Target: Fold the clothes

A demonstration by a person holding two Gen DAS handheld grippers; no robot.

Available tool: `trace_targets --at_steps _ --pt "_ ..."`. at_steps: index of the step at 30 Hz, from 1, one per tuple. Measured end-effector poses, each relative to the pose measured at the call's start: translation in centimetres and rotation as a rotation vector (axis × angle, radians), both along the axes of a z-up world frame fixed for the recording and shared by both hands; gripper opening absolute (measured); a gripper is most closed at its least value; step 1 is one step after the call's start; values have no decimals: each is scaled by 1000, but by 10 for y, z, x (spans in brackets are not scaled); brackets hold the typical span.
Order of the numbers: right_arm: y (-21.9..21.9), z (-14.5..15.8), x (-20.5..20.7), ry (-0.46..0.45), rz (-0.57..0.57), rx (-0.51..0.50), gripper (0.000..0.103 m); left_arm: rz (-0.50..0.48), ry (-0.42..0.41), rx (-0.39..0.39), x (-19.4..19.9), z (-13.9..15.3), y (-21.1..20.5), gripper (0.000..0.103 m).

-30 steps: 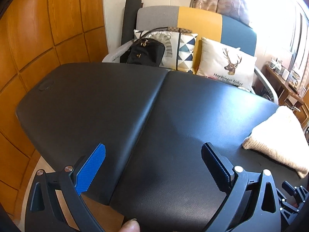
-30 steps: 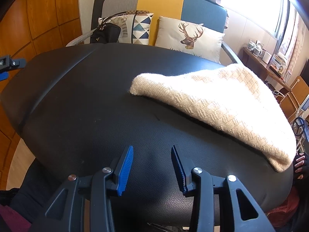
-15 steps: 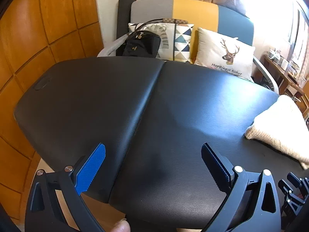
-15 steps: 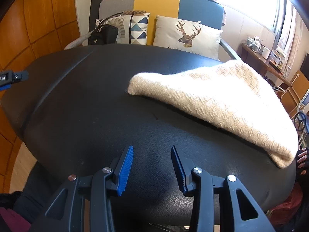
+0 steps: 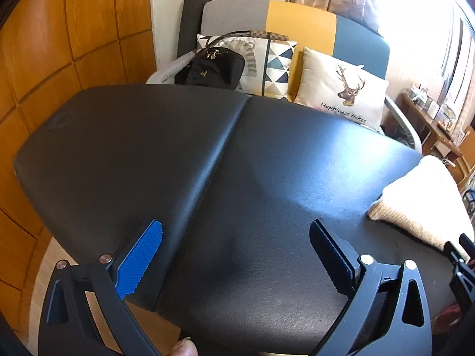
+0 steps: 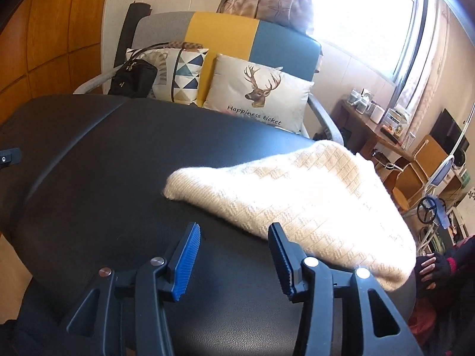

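Left hand-held gripper [image 5: 236, 255]: fingers wide apart, holding nothing, over bare black padding.
Right hand-held gripper [image 6: 234, 256]: fingers apart, narrower than the left's, holding nothing; its right finger reaches the near edge of the garment in the picture, contact not certain.
Cream knit sweater [image 6: 297, 204]: lies on the black padded bench [image 6: 98, 184], ahead and to the right of the right hand-held gripper, far to the right of the left one [image 5: 421, 204]. It reads as a compact rounded bundle with no sleeve or hem showing.
Stage: the bundle fits either a sweater already folded and set down or one lying bunched and due to be spread; the views do not settle which.
Handling judgement: thick, soft knit should sag and stretch if lifted by 1 layer, so any pinch should take a full edge fold and keep it low over the padding.
Count: 2 hand-held grippers, 1 sweater, 1 bench, 2 cushions [image 6: 261, 95] and 1 black handbag [image 6: 133, 78] on the sofa beyond.
Other: a gloved hand [image 6: 436, 267] at the right edge, just past the sweater.
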State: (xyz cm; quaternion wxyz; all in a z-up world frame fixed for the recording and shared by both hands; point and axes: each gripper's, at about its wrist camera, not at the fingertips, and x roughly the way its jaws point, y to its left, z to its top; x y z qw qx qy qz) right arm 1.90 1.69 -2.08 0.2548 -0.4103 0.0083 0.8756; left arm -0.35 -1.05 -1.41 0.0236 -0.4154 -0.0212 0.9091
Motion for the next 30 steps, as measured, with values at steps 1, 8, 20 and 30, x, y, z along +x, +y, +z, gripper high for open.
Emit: trace_targets --at_steps 1,8,20,30 --pt "1 -1 -1 0 -1 -6 50 -1 2 2 1 1 2 101" --pt "8 -8 4 -3 -31 -15 56 -28 -16 -29 -1 -1 16 101" --pt "17 -8 12 3 -53 -26 58 -62 -57 -46 -1 -11 32 101" --pt "110 -1 76 131 -137 -412 59 -142 -15 -48 8 -21 43 101"
